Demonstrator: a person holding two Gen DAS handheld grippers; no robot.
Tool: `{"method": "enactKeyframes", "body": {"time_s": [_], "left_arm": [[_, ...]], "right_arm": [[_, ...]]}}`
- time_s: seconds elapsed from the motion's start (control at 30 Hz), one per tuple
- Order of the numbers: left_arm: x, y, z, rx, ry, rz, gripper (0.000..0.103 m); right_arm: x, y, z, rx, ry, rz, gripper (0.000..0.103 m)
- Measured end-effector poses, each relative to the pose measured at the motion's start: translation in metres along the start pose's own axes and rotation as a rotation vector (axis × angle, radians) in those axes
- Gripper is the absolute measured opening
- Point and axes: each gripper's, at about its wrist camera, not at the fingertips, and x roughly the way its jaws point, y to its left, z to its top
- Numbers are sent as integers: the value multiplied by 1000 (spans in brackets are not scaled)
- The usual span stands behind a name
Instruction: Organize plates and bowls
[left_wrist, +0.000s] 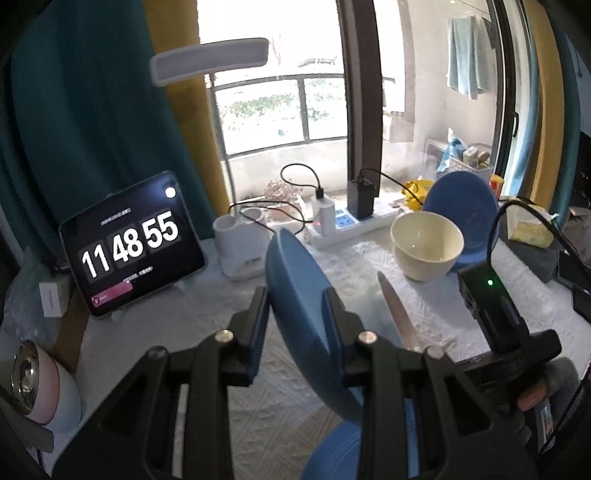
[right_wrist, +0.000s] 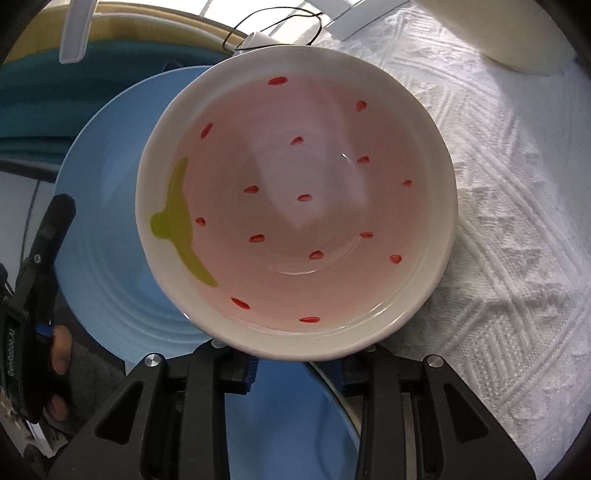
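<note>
Blue round plates are in play: the left claw (left_wrist: 295, 328) is clamping one blue plate (left_wrist: 299, 295) edge-on between its fingers, tilted above the white textured bench (left_wrist: 258, 369). The right claw (right_wrist: 295, 363) is gripping the near rim of a pink strawberry-patterned bowl (right_wrist: 295, 199), which is sitting just ahead of it over another light blue plate (right_wrist: 110, 221). A cream bowl (left_wrist: 426, 245) is resting further back.
</note>
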Motion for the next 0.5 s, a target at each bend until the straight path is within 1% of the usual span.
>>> {"method": "enactKeyframes", "body": {"time_s": [0.1,0.17,0.27,0.33,0.5], "left_arm": [[-6,7,-4,-8,-11,4,30],[-11,11,-4,-14,-24,4,30],[-13,16,0,-24,-32,-6,30],[-14,15,1,-17,-36,-5,30],[-12,12,3,-3,-40,-13,30]], "right_arm": [[5,7,0,-22,23,-9,33],[6,19,4,-25,42,-11,33],[12,23,8,-28,75,23,34],[11,20,4,-24,80,40,34],[16,10,9,18,81,75,34]]}}
